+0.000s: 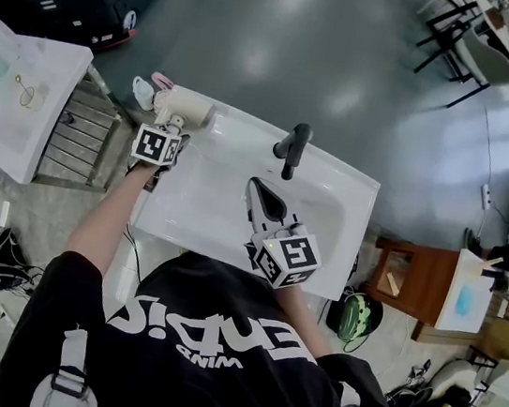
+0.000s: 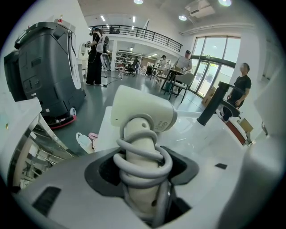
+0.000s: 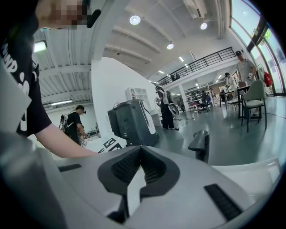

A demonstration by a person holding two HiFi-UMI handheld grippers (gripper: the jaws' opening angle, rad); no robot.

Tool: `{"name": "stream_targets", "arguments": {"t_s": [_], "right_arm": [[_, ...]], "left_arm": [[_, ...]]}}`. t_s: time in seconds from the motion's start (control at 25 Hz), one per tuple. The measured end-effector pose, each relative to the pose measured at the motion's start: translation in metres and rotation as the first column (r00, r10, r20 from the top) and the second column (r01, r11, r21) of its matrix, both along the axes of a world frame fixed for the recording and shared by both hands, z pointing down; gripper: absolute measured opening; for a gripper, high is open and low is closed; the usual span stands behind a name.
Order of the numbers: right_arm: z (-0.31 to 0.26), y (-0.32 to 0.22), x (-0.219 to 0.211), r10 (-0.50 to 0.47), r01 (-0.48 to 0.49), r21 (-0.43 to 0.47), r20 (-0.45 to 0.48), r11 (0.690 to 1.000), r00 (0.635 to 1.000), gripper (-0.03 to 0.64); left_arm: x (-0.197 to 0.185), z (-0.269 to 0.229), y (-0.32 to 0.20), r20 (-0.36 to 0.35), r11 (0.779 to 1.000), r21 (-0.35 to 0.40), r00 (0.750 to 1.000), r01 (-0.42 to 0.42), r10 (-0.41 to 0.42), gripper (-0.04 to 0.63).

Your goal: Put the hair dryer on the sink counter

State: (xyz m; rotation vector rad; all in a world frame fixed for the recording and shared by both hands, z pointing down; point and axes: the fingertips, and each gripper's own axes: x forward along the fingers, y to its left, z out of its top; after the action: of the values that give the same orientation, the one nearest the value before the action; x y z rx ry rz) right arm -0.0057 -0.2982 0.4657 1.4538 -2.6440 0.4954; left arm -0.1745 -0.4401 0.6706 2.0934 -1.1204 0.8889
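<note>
Hair dryer point(image 2: 142, 112): white, cord coiled round its handle, over the left rear corner of the sink counter point(image 1: 339, 175); I cannot tell whether it rests there.
Left gripper point(image 1: 173, 129): clamped on the handle.
Axis: the handle runs along the jaws, with the head beyond them, away from the person.
Right gripper point(image 1: 258, 189): tips together, empty, near the black faucet point(image 1: 291, 148).
Next move: probably lowering and letting go, a job for the left hand.

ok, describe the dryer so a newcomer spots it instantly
Find the white sink with the black faucet. At its far-left corner the left claw grips the dryer: unlike the faucet, it's cream-white, with a grey cord coiled round its handle.
</note>
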Motion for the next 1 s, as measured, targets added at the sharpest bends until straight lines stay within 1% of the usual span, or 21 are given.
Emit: {"name": "stream_targets", "arguments": {"t_s": [0.36,1.0], "right_arm": [[0.0004,0.002,0.0006,0.003,-0.003,-0.001,0.001,1.0,1.0,0.014],[0.0011,0.0039,-0.0001,-0.003,0.003,-0.003,0.0,1.0,1.0,0.014]], "left_arm": [[-0.0006,0.0029,0.0008,0.065,1.0,0.029,0.998,0.008,-0.01,0.265],[-0.0037,0.0033,0.0012,0.1,0.998,0.061,0.995,0.022,-0.028,0.267]]}}
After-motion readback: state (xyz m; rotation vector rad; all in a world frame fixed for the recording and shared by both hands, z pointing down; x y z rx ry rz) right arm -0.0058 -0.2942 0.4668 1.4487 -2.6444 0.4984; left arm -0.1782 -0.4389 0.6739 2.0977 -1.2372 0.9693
